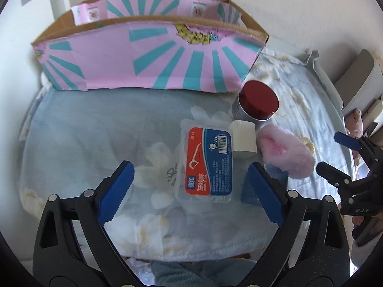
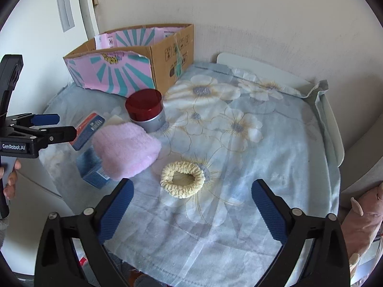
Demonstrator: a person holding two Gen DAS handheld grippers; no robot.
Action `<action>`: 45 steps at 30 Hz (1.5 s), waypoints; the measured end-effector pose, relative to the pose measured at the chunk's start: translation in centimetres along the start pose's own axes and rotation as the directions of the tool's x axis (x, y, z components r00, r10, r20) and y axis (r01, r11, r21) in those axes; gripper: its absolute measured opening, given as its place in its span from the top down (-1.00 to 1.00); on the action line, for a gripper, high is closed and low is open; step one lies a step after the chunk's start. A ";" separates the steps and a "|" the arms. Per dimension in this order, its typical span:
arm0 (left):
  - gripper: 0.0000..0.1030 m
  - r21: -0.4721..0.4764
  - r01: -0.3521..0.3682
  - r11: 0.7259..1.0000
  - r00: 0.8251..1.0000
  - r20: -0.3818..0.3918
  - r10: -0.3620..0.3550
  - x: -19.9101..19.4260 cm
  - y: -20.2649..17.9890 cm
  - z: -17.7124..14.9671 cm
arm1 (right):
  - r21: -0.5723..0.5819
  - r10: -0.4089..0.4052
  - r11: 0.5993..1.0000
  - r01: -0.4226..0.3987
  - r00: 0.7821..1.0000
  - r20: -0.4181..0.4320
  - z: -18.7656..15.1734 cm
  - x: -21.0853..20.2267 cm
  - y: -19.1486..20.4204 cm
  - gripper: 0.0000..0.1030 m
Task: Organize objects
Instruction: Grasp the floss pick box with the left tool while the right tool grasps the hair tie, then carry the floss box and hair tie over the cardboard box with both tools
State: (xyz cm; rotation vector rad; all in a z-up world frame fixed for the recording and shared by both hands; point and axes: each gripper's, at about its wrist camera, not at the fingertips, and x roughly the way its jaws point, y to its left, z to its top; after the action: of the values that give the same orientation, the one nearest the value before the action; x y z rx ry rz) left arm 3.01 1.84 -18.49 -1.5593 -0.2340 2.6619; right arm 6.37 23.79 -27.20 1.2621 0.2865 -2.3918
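Observation:
A clear dental floss pick box (image 1: 207, 165) with a red and blue label lies flat on the flowered blue cloth (image 1: 83, 138). My left gripper (image 1: 190, 167) hangs open over it, its blue pads apart from the box on both sides. Beside the box are a white cap (image 1: 244, 141), a red-lidded silver jar (image 1: 258, 100) and a fluffy pink item (image 1: 287, 153) resting on a small blue box (image 2: 92, 167). A cream scrunchie (image 2: 183, 179) lies on the cloth just ahead of my open right gripper (image 2: 193, 184), with nothing between its fingers.
An open cardboard box (image 2: 172, 55) with pink and teal wrapping on its front stands at the back against the wall. The table's white raised rim (image 2: 332, 124) runs along the right side. A pink plush toy (image 2: 366, 222) sits beyond the right edge. A hand (image 2: 10, 181) holds the left gripper.

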 end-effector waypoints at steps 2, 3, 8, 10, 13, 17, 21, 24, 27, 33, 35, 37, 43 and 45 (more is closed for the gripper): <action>-0.83 0.017 -0.006 1.000 1.000 -0.013 0.006 0.8 -0.4 0.1 | -0.001 0.009 1.000 -0.009 1.000 -0.003 -0.1 0.7 0.1 -0.70; -0.82 0.027 -0.011 1.000 1.000 -0.022 0.011 1.3 -0.6 0.1 | -0.001 0.014 1.000 -0.014 1.000 -0.006 -0.1 1.1 0.1 -0.68; -0.52 0.026 0.017 1.000 0.999 -0.046 -0.016 2.7 -1.2 0.0 | -0.023 0.019 1.000 -0.020 0.999 -0.032 -0.2 2.7 0.4 -0.45; -0.40 0.045 0.007 0.999 0.999 -0.038 -0.005 2.8 -1.6 0.1 | -0.032 0.019 0.999 -0.020 0.999 -0.037 -0.2 3.0 0.6 -0.45; -0.11 0.068 -0.004 0.998 0.999 -0.039 0.007 3.0 -2.0 0.3 | -0.038 0.021 0.999 -0.022 0.999 -0.035 -0.3 3.2 0.7 -0.39; -0.01 0.070 0.002 0.998 0.999 -0.046 0.001 3.0 -2.0 0.6 | -0.026 0.028 0.999 -0.030 0.998 -0.050 -0.2 3.6 0.6 -0.07; 0.00 0.076 0.009 0.997 0.999 -0.050 -0.005 2.8 -1.9 0.6 | -0.002 0.043 0.999 -0.043 0.998 -0.046 -0.1 3.4 0.4 0.19; 0.00 0.073 0.016 0.997 0.999 -0.050 -0.013 2.6 -1.7 0.7 | 0.015 0.048 0.999 -0.047 0.998 -0.050 0.0 3.5 0.2 0.31; 0.00 0.062 0.024 0.998 0.999 -0.043 -0.022 2.0 -1.3 0.9 | 0.030 0.050 0.998 -0.048 0.998 -0.049 0.2 3.3 0.1 0.37; 0.00 0.048 0.039 0.998 0.999 -0.030 -0.037 0.2 -0.9 1.9 | 0.052 0.054 0.997 -0.052 0.998 -0.025 1.2 2.1 0.1 0.39; 0.00 0.035 0.048 0.998 0.999 -0.027 -0.047 -0.6 -0.6 2.6 | 0.061 0.054 0.997 -0.053 0.998 -0.017 1.8 1.4 0.1 0.39; 0.00 0.027 0.056 0.998 0.998 -0.021 -0.056 -1.4 -0.6 3.3 | 0.073 0.049 0.996 -0.048 0.999 -0.012 2.6 0.6 0.0 0.39; 0.00 0.035 0.075 0.997 0.997 0.024 -0.076 -4.8 -0.2 6.6 | 0.119 0.038 0.992 -0.039 0.999 0.014 5.5 -2.0 -0.3 0.39; 0.00 0.040 0.080 0.996 0.996 0.037 -0.081 -5.9 0.3 7.6 | 0.128 0.029 0.991 -0.032 0.999 0.026 6.8 -2.9 -0.3 0.39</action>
State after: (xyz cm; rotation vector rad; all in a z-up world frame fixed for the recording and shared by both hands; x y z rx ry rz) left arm -0.71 0.02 -9.79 -1.4573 -0.2407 2.6208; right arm 2.69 22.33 -20.92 1.2829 0.1067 -2.4307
